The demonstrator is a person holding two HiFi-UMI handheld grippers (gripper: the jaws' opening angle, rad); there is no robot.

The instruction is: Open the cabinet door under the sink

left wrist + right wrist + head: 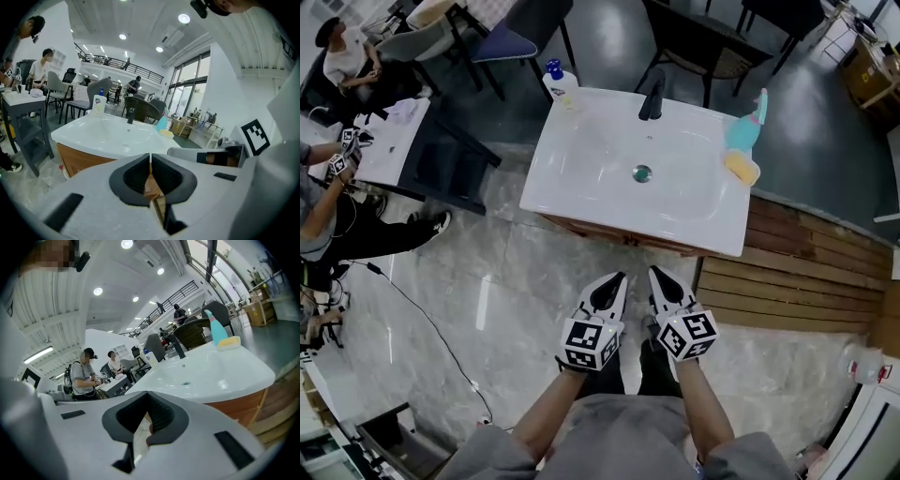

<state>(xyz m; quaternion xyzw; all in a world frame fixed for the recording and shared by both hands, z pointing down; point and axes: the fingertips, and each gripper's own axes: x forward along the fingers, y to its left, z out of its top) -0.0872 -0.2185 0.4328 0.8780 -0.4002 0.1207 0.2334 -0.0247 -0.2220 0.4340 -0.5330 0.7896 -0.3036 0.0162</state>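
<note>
Tongs: left tongs (617, 278), right tongs (657, 273) both closed, empty; glossy white sink (572, 187) over wood-grain cabinet (79, 159).

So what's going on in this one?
A person stands facing a white sink set on a wooden cabinet, with a gripper in each hand. The left gripper and right gripper are side by side in front of the cabinet, both with jaws closed and nothing between them. Neither touches the cabinet, and its door does not look opened yet.
</note>
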